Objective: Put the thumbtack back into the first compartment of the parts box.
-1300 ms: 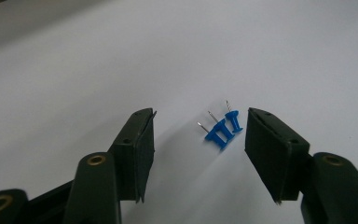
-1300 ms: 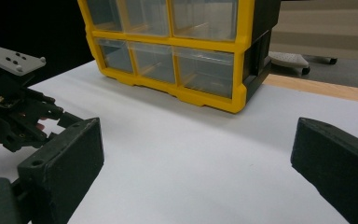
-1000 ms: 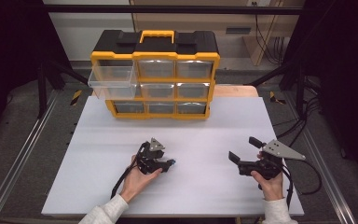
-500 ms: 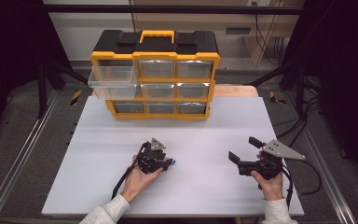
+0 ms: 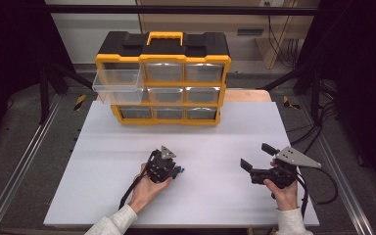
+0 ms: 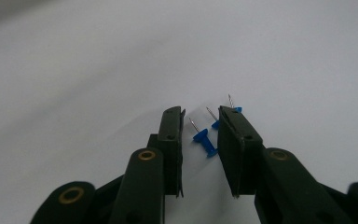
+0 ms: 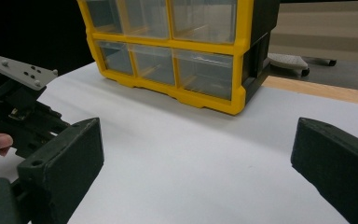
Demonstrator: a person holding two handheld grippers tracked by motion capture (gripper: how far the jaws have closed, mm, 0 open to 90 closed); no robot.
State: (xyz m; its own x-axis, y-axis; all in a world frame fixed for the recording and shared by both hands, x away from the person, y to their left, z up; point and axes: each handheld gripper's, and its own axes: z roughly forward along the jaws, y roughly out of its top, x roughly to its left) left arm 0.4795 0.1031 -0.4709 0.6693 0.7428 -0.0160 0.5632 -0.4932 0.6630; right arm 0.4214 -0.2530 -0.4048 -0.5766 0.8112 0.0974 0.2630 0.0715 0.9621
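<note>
The left gripper [image 6: 200, 128] has its jaws just closing in, one blue pushpin [image 6: 204, 141] lying between them on the white table [image 5: 103, 161], not yet pinched. Two more pushpins [image 6: 216, 122] hide half behind the right-hand jaw. The right gripper [image 5: 257, 159] rests spread wide, well apart, facing the yellow drawer cabinet [image 5: 162, 78].

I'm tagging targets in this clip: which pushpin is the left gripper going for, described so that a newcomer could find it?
On the white table, in front of the yellow drawer cabinet, the left gripper has been closing its jaws around small blue pushpins. The target pushpin lies fully exposed in the gap; its neighbours peek from behind the right-hand jaw.
</note>
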